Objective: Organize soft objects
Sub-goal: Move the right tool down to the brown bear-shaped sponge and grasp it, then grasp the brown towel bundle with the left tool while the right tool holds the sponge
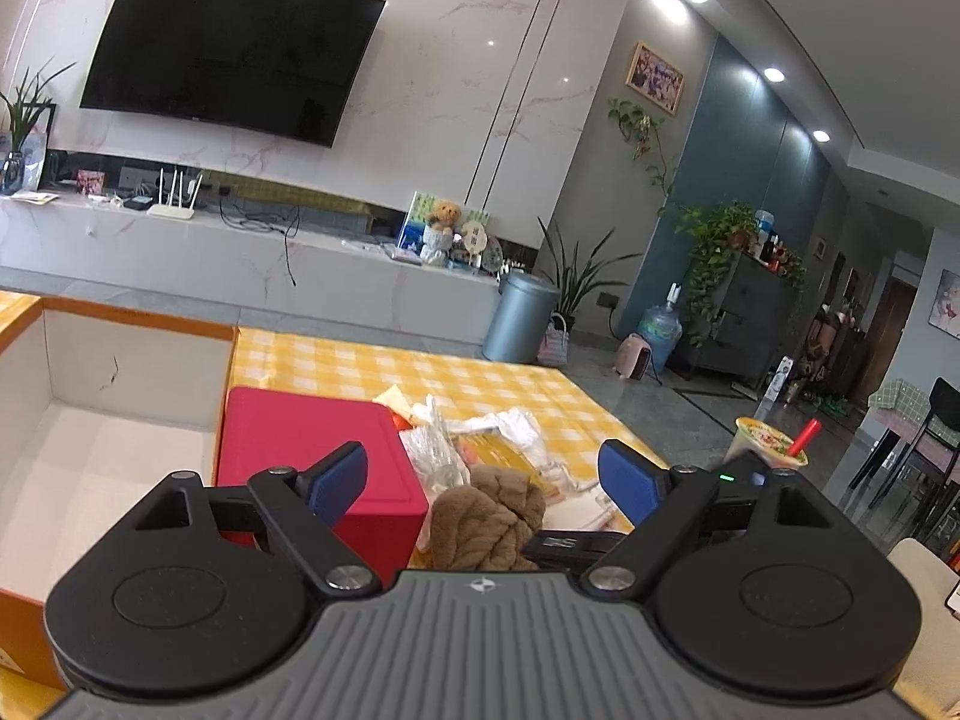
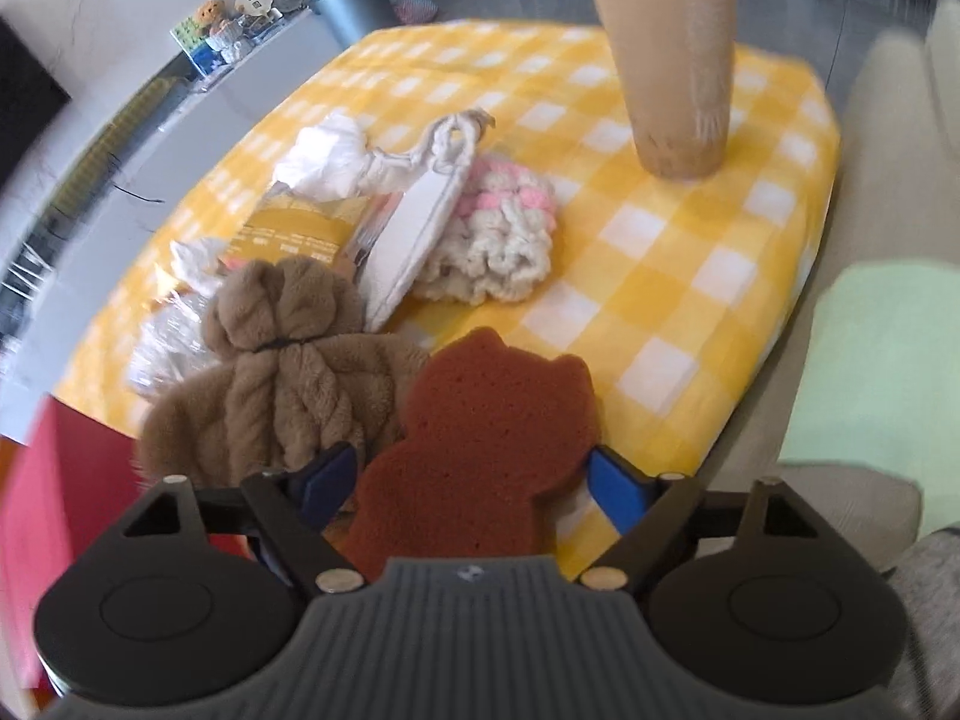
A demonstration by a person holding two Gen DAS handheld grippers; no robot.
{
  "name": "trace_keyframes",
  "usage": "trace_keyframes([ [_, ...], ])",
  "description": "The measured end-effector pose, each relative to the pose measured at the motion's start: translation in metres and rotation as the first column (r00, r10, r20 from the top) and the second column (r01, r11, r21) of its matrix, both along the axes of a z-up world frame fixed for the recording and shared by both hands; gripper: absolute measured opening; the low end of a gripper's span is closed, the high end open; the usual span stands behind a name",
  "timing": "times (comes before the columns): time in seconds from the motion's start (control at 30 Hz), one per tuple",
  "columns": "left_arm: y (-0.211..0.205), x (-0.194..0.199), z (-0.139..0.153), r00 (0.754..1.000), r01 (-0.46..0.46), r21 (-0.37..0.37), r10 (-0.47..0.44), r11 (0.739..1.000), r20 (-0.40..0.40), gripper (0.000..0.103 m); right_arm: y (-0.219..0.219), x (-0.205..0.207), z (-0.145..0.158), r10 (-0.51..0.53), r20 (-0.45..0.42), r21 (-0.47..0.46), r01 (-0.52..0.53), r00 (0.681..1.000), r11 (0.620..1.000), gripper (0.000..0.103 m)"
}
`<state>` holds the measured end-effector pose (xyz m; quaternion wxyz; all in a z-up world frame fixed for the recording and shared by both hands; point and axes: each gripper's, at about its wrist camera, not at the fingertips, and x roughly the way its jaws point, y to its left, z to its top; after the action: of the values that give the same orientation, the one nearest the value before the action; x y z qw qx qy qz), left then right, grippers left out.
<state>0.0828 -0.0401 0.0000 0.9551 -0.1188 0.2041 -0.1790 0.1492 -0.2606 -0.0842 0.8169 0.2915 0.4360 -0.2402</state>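
A rust-brown bear-shaped sponge (image 2: 492,414) lies on the yellow checked tablecloth (image 2: 690,240), between the blue pads of my right gripper (image 2: 474,480). The pads stand at its two sides and the sponge looks unsquashed, so the gripper is open. A tan plush twisted piece (image 2: 282,378) lies just left of the sponge. Beyond them are a cream and pink crochet piece (image 2: 498,234), a white pouch (image 2: 414,228) and a white cloth (image 2: 330,156). My left gripper (image 1: 483,474) hangs open above the table with nothing in it, and the tan plush piece (image 1: 489,516) sits below it.
A big open box (image 1: 120,420) with an orange rim and a white inside stands at the left, with a red box (image 1: 312,450) beside it. A tall milk-tea cup (image 2: 672,60) stands at the far right of the table. A yellow packet (image 2: 294,228) and a clear plastic bag (image 2: 162,342) lie in the pile.
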Motion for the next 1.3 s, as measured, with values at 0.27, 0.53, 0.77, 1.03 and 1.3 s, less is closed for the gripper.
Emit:
trace_keyframes([
  [0.27,-0.001,0.001,-0.003,1.000,0.007,-0.004,-0.007,1.000,-0.021,0.102,0.007,0.011,-0.011,-0.017,-0.051,-0.090,0.012,0.999,0.996,0.093],
  [0.53,-0.001,-0.001,-0.003,1.000,0.008,0.016,-0.008,1.000,-0.020,0.102,-0.001,-0.008,0.002,0.068,-0.002,-0.098,-0.068,0.998,0.993,0.077],
  [0.77,-0.012,-0.002,-0.006,0.999,0.051,0.116,-0.052,0.992,0.008,0.102,0.007,-0.014,0.052,0.335,0.028,-0.344,-0.306,0.942,0.888,0.077],
  [1.03,-0.046,-0.005,-0.020,0.995,0.096,0.245,-0.096,0.965,-0.011,0.103,-0.049,-0.024,0.058,0.395,0.071,-0.214,-0.373,0.916,0.903,0.077],
  [1.3,-0.099,0.015,-0.043,0.982,0.186,0.262,-0.170,0.947,-0.083,0.103,-0.113,-0.051,0.050,0.248,0.242,0.021,-0.261,0.938,0.965,0.077],
])
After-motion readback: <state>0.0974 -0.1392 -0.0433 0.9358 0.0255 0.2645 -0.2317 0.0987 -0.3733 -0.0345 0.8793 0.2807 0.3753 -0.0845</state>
